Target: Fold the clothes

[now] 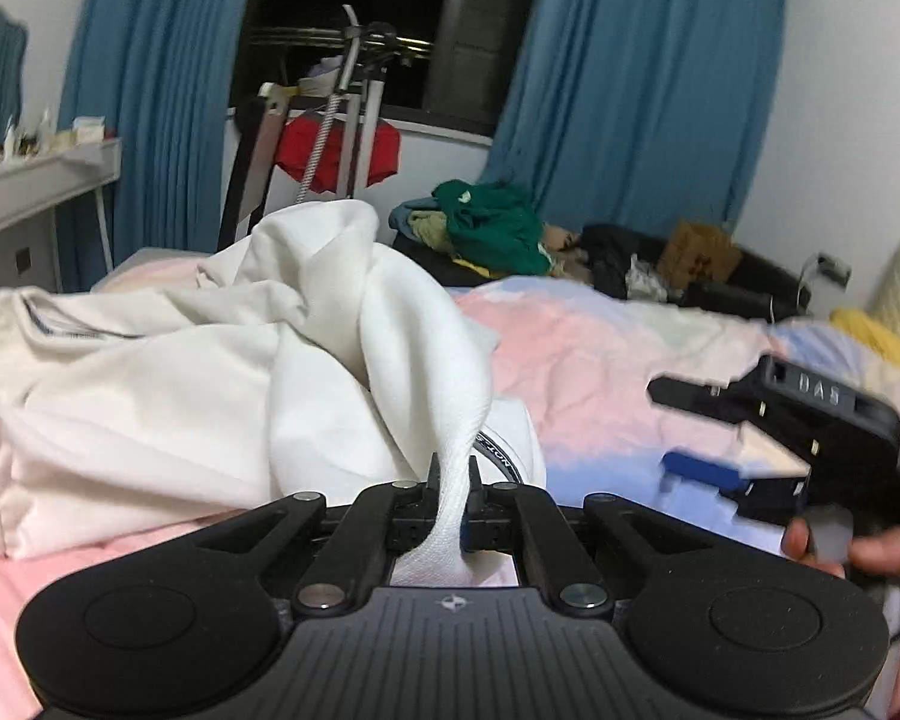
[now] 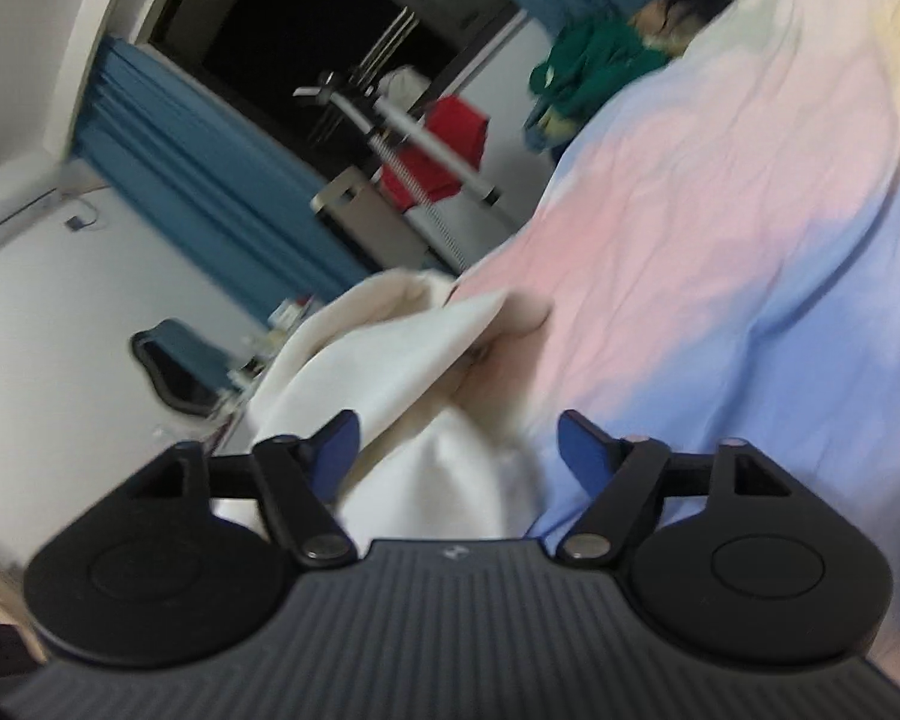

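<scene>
A crumpled white garment (image 1: 222, 372) lies on the pink and blue bedsheet (image 1: 582, 360). My left gripper (image 1: 452, 480) is shut on a twisted fold of the white garment and lifts it off the bed. My right gripper (image 1: 684, 432) shows at the right of the left wrist view, open, held in a hand, beside the garment. In the right wrist view the right gripper (image 2: 459, 438) is open with the white garment (image 2: 390, 372) lying between and ahead of its blue pads (image 2: 579, 441); the view is tilted.
A pile of green and dark clothes (image 1: 492, 228) sits at the bed's far side. A drying rack with a red garment (image 1: 336, 150) stands by the window with blue curtains (image 1: 630, 96). A white desk (image 1: 36, 186) is at left.
</scene>
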{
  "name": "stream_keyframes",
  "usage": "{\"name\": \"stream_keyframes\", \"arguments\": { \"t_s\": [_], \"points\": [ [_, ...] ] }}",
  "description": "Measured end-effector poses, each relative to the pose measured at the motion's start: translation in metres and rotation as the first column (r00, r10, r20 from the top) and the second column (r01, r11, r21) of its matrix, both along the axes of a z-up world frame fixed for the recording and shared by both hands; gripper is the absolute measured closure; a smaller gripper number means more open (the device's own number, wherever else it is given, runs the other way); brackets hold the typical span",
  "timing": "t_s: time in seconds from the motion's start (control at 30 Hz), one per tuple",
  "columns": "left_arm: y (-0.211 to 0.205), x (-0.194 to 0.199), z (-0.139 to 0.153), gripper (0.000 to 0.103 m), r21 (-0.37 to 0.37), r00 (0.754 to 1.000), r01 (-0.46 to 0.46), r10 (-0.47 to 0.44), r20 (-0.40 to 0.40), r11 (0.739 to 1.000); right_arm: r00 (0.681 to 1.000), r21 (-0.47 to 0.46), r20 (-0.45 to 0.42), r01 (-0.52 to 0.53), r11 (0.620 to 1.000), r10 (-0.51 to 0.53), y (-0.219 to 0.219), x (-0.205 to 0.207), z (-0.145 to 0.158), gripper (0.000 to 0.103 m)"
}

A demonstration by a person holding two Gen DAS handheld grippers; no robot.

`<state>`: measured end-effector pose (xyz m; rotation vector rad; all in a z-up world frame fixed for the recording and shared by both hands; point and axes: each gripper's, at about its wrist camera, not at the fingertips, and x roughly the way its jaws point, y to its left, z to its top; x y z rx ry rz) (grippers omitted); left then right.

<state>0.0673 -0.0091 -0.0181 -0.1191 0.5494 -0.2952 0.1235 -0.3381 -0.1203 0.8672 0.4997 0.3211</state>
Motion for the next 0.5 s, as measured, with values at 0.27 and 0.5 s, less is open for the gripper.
{"name": "stream_keyframes", "arguments": {
  "t_s": [0.27, 0.5],
  "points": [
    [0.027, 0.021, -0.012, 0.1, -0.12, 0.998, -0.039, 0.033, -0.054, 0.992, 0.984, 0.22, -0.161, -0.037, 0.975, 0.074, 0.023, 0.087, -0.021, 0.031],
    [0.055, 0.046, -0.027, 0.1, -0.23, 0.99, -0.087, 0.058, -0.128, 0.969, 0.977, 0.138, -0.211, 0.074, 0.988, -0.043, 0.049, 0.187, -0.037, 0.031]
  ]
}}
